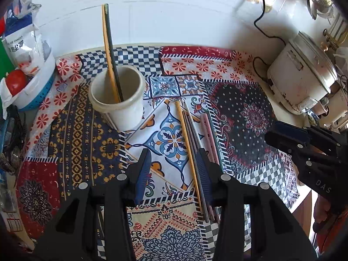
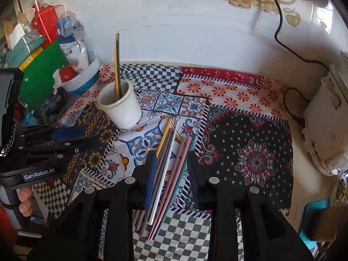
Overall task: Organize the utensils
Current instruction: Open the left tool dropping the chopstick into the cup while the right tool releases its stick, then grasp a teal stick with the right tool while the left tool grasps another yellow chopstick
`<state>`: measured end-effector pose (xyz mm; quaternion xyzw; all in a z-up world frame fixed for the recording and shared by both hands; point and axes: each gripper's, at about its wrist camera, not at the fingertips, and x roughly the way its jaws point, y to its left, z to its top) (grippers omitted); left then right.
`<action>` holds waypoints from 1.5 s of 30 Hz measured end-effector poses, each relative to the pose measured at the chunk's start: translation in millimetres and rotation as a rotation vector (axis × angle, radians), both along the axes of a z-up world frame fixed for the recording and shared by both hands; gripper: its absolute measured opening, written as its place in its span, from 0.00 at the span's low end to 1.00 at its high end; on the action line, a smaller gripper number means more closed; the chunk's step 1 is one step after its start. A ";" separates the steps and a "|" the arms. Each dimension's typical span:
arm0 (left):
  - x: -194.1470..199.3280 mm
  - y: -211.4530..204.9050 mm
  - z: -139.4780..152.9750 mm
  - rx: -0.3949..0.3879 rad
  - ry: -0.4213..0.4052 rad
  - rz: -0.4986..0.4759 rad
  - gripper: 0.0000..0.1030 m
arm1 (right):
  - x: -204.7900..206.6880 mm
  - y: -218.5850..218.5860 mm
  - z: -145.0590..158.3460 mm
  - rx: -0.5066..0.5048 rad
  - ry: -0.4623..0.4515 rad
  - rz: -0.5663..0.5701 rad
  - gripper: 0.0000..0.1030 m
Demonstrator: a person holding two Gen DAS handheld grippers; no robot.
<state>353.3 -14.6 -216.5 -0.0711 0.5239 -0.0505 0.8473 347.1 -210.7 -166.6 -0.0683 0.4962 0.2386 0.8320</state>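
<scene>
A white cup (image 1: 121, 113) (image 2: 124, 113) stands on the patterned cloth (image 1: 245, 113), holding a yellow and a dark chopstick (image 1: 108, 43) (image 2: 117, 65) that lean to the back. Several loose chopsticks (image 1: 191, 134) (image 2: 174, 176), yellow, grey, white, pink and teal, lie in a bundle to the right of the cup. My left gripper (image 1: 174, 154) hangs open over the bundle's left side, the yellow stick running by its right finger. My right gripper (image 2: 171, 154) is open, straddling the bundle, with the sticks lying between its fingers. Each gripper also shows in the other's view, right gripper (image 1: 282, 134), left gripper (image 2: 71, 134).
A white rice cooker (image 1: 304, 76) (image 2: 326, 119) with a black cord (image 2: 282, 32) stands at the right. At the left, a white and blue basket (image 1: 32, 91) (image 2: 84, 80) holds a tomato and bags, beside a green box (image 2: 43, 76). A tiled wall closes the back.
</scene>
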 end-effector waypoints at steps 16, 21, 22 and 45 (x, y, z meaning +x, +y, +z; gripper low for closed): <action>10.7 -30.7 -86.5 -0.021 0.179 -0.090 0.37 | -16.0 -13.1 -94.6 -0.072 0.208 -0.027 0.25; 18.8 -34.2 -95.5 -0.024 0.198 -0.100 0.25 | -16.7 -10.2 -103.4 -0.055 0.236 -0.019 0.25; 21.5 -34.5 -96.9 -0.022 0.200 -0.100 0.24 | -16.5 -9.5 -104.6 -0.049 0.242 -0.018 0.25; 31.7 -34.5 -102.3 -0.048 0.221 -0.112 0.09 | -5.8 -20.8 -106.8 -0.130 0.198 -0.049 0.16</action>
